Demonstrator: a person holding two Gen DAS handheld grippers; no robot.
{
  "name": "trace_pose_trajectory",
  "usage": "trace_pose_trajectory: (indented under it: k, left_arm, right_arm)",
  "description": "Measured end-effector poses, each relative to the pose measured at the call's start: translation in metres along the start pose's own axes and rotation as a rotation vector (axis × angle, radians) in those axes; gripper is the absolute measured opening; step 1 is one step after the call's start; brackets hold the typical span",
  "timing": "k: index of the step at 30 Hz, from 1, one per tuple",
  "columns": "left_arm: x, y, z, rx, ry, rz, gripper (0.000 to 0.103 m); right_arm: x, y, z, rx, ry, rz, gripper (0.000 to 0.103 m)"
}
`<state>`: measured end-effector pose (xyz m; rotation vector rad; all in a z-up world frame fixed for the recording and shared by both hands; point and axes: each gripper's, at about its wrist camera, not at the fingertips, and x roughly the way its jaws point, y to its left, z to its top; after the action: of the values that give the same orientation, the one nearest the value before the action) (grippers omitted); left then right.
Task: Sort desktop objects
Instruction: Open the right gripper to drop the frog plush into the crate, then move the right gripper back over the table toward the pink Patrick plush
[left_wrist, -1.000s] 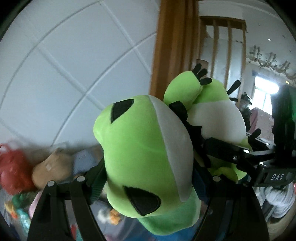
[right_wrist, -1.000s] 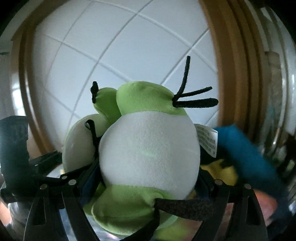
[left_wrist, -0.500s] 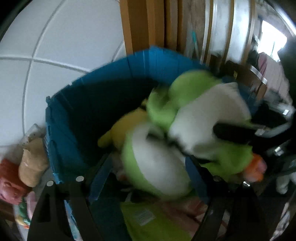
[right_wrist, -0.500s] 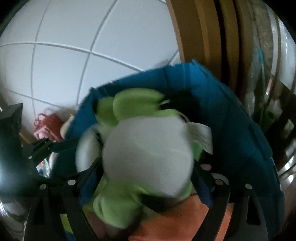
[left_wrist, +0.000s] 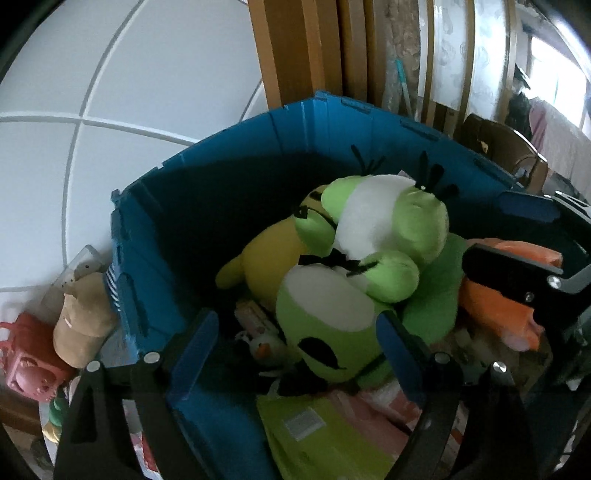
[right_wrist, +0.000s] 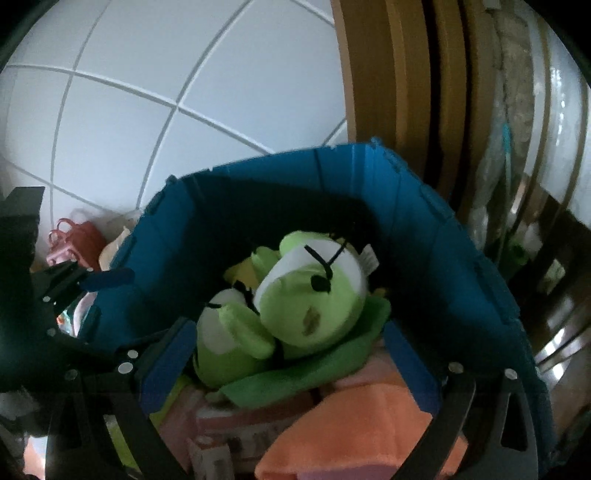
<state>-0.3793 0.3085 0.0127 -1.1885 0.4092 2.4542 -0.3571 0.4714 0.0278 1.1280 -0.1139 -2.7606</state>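
Observation:
Two green and white plush toys lie in a blue storage bin (left_wrist: 207, 199), one (left_wrist: 325, 321) low and near, the other (left_wrist: 391, 221) resting above it. In the right wrist view they lie side by side, one (right_wrist: 314, 299) larger, one (right_wrist: 225, 343) to its left, inside the bin (right_wrist: 461, 266). My left gripper (left_wrist: 295, 339) is open above the bin, its blue pads either side of the nearer plush without gripping it. My right gripper (right_wrist: 288, 354) is open above the bin too.
The bin also holds a yellow plush (left_wrist: 266, 254), an orange plush (left_wrist: 506, 295), a green cloth (right_wrist: 314, 365) and a lime bag (left_wrist: 321, 435). Left of the bin are a tan plush (left_wrist: 81, 317) and a red toy (left_wrist: 26, 350). A white tiled wall and wooden frame (left_wrist: 295, 51) stand behind.
Both grippers came down from the wall view to over the blue bin and opened. The two green plush toys left the grippers and now lie in the bin.

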Motion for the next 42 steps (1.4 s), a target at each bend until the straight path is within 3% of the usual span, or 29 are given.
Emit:
trace_pose_trajectory:
  k: [4,6,7,12,18,20,23,30,35,42]
  left_arm:
    - [-0.026,-0.002,-0.012,-0.015,-0.051,-0.005,0.088]
    - [-0.047,-0.003,-0.024,-0.028,-0.091,0.011,0.095]
    - [-0.055,-0.003,-0.030,-0.032,-0.109,0.022,0.103]
    - [-0.100,0.003,-0.067,-0.076,-0.191,0.062,0.103]
    - [-0.148,0.020,-0.128,-0.159,-0.252,0.163,0.103]
    - [-0.160,0.026,-0.153,-0.191,-0.258,0.182,0.103]
    - [-0.169,0.032,-0.181,-0.230,-0.253,0.190,0.103]
    - [-0.189,0.061,-0.244,-0.272,-0.239,0.139,0.103]
    - [-0.209,0.100,-0.299,-0.283,-0.238,0.121,0.103]
    - [-0.217,0.187,-0.392,-0.360,-0.103,0.138,0.103]
  right_arm:
    - [-0.018,0.006,-0.012,0.007,-0.041,-0.005,0.103]
    - [-0.026,0.009,-0.019,0.010,-0.051,0.001,0.103]
    - [-0.030,0.011,-0.022,0.012,-0.057,0.004,0.103]
    - [-0.056,0.029,-0.046,0.018,-0.114,0.054,0.103]
    - [-0.119,0.075,-0.085,-0.025,-0.373,-0.001,0.103]
    - [-0.130,0.086,-0.101,-0.009,-0.417,0.017,0.103]
    - [-0.126,0.104,-0.119,-0.013,-0.346,0.104,0.103]
    - [-0.138,0.148,-0.147,-0.014,-0.335,0.112,0.103]
    - [-0.155,0.214,-0.170,-0.040,-0.352,0.115,0.103]
    - [-0.132,0.323,-0.200,-0.070,-0.261,0.137,0.103]
